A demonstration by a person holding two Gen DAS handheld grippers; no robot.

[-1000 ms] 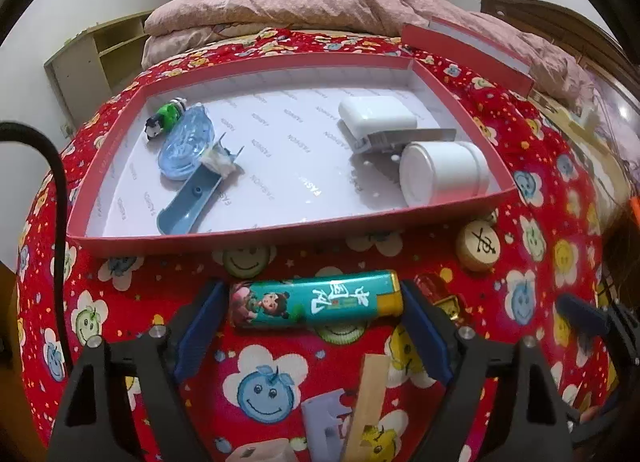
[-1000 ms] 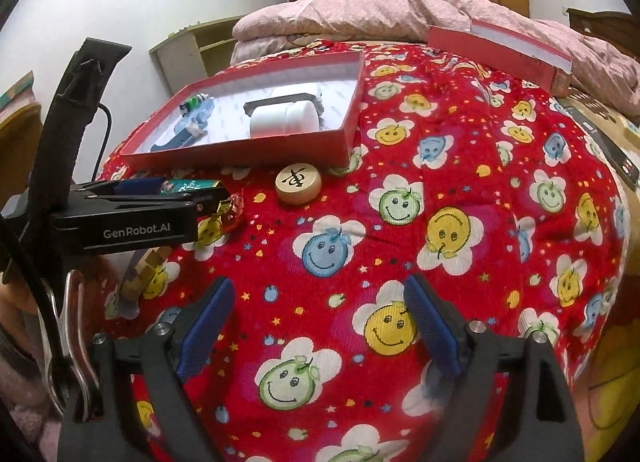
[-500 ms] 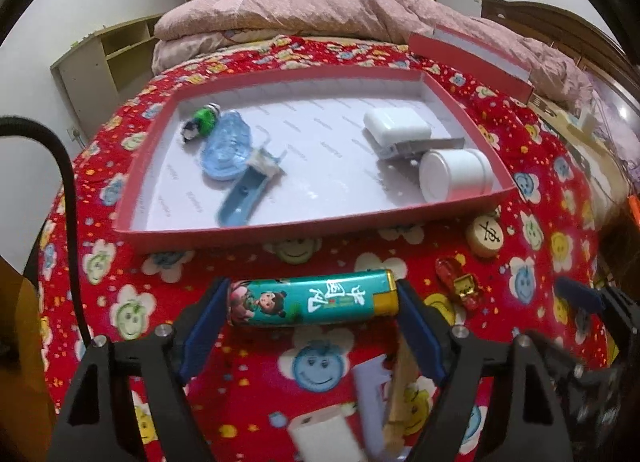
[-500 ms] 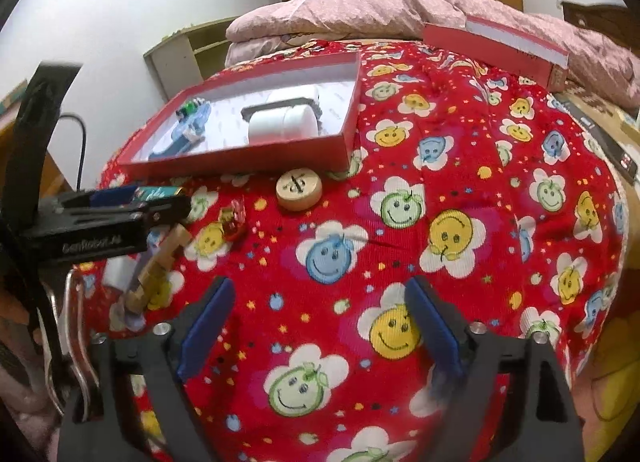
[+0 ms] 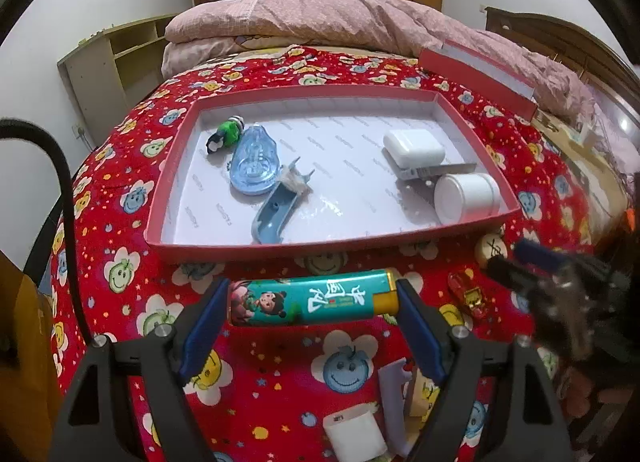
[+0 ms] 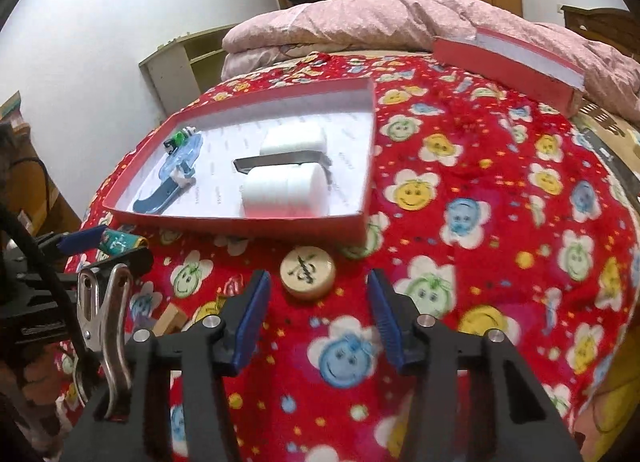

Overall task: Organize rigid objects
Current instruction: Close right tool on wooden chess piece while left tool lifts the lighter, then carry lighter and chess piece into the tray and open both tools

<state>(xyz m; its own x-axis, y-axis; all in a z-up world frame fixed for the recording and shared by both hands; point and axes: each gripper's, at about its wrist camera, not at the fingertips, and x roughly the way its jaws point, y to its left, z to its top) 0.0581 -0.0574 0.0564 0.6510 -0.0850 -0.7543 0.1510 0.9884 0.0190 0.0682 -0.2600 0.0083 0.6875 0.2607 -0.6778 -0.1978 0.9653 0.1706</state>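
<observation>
**Lighter held over the bedspread, tray drop next**

The red bedspread printed with smiling flowers point(image 5: 280, 374) fills both views. On it, toward the far side, lies the shallow red cardboard tray with a white floor point(image 5: 332, 240). The tray already holds 1 white cylindrical jar point(image 5: 466, 198) at its near right corner, 1 white rounded case point(image 5: 414, 147) behind that, 1 blue plastic piece point(image 5: 253, 162) toward the left and 1 small green toy point(image 5: 225, 135) at the far left.

The left gripper point(image 5: 313, 302) is clamped end to end on the teal cartoon-printed lighter with a yellow cap point(image 5: 312, 300), which hangs just near of the tray's front wall. This looks like the carry step; the next move calls for lifting over that wall and releasing on bare floor.

The right gripper point(image 6: 318, 302) stands with its jaws apart, the round wooden chess piece point(image 6: 307, 271) lying between them, seemingly the next pick.
</observation>
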